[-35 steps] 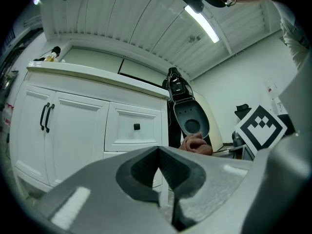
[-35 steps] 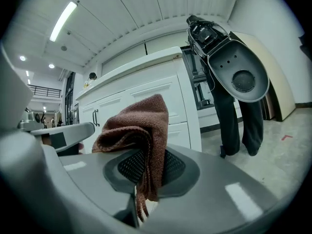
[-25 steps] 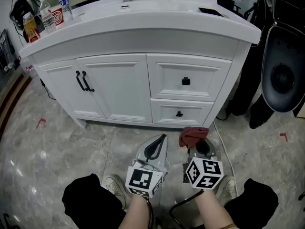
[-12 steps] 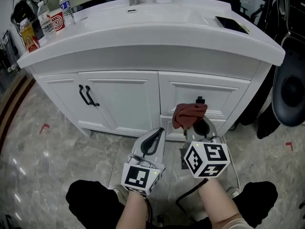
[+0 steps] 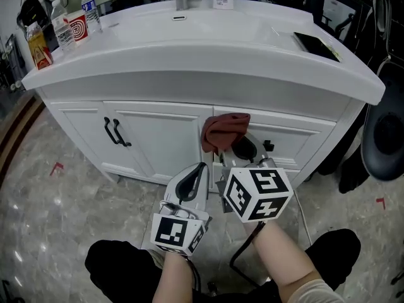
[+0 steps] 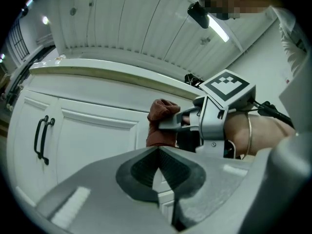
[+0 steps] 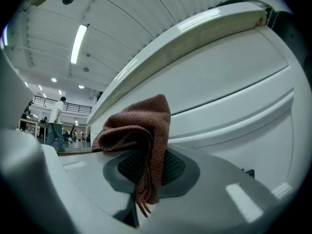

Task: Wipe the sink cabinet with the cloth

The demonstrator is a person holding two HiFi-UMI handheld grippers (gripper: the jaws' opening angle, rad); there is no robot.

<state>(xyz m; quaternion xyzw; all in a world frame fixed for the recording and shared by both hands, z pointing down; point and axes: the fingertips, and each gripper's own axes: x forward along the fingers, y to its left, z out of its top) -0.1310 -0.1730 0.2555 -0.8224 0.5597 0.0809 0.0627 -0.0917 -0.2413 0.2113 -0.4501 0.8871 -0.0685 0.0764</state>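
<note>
While R gripper (image 5: 233, 149) pinches it, cloth (image 5: 225, 128) hangs vertical.

The left hand-held gripper (image 5: 197, 174) sits low and near with its jaws together and empty, while the right hand-held gripper (image 5: 243, 150), just right of it, reaches farther and higher, jaws clamped on the cloth (image 5: 224, 130).

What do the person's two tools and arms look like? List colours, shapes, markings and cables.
The left tool and the right tool each have light grey tapering jaws with dark ribbed pads, and each carries a white cube printed with black square markers. A black cable loops below the right tool. The forearms are bare; a thin bangle circles the right wrist.
</note>
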